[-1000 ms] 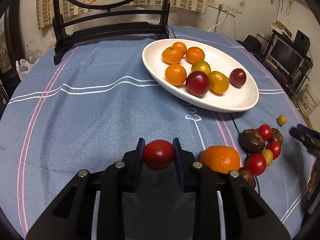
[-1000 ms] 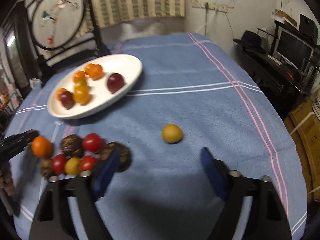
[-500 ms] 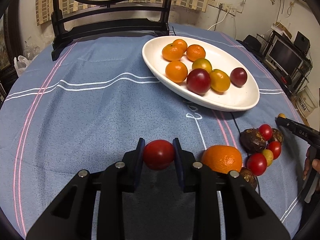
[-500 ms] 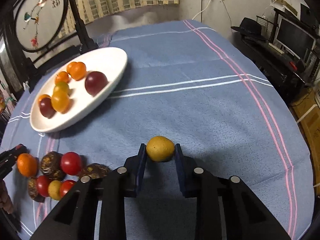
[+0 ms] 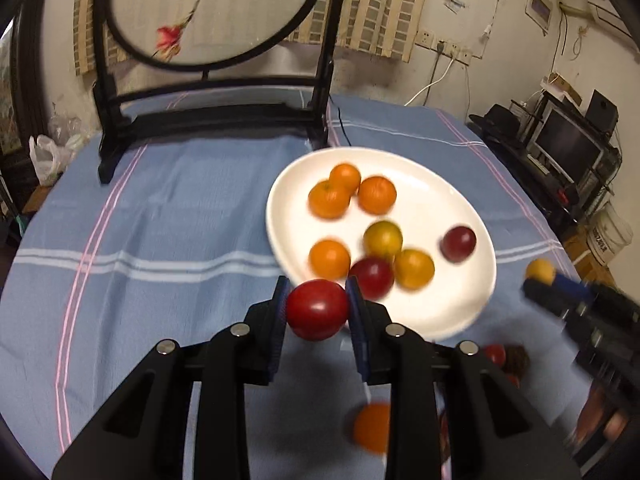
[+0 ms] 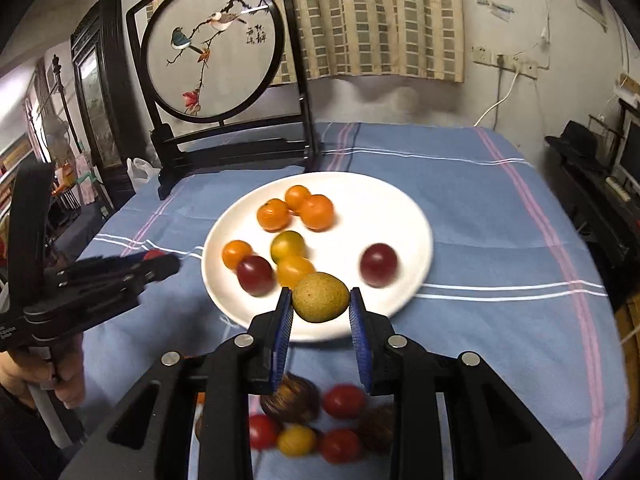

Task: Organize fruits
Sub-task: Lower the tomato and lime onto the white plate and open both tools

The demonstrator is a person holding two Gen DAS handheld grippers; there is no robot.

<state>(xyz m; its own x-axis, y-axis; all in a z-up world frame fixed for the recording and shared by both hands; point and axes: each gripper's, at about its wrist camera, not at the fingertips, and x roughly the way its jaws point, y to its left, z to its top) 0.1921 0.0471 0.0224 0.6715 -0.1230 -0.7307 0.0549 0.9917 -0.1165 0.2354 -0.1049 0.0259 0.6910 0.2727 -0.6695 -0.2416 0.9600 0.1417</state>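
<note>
The left hand-held gripper (image 5: 317, 309) is clenched on a red tomato (image 5: 317, 309), its blue pads pressing the fruit from both sides, held in the air just before the near rim of the white plate (image 5: 472, 312). The right hand-held gripper (image 6: 320, 312) grasps a yellow-green fruit (image 6: 320, 297) the same way, above the plate's near edge in its own view. The plate sits on the desk (image 6: 480, 208), covered with a blue striped cloth, and holds four oranges, two yellow tomatoes and two dark red ones. Near the plate, on the cloth, lies a loose cluster (image 6: 320, 428) of red tomatoes, a yellow one and dark wrinkled fruits, with one orange (image 5: 372, 426) beside them. A hand (image 6: 44, 380) grips the left tool's handle.
</note>
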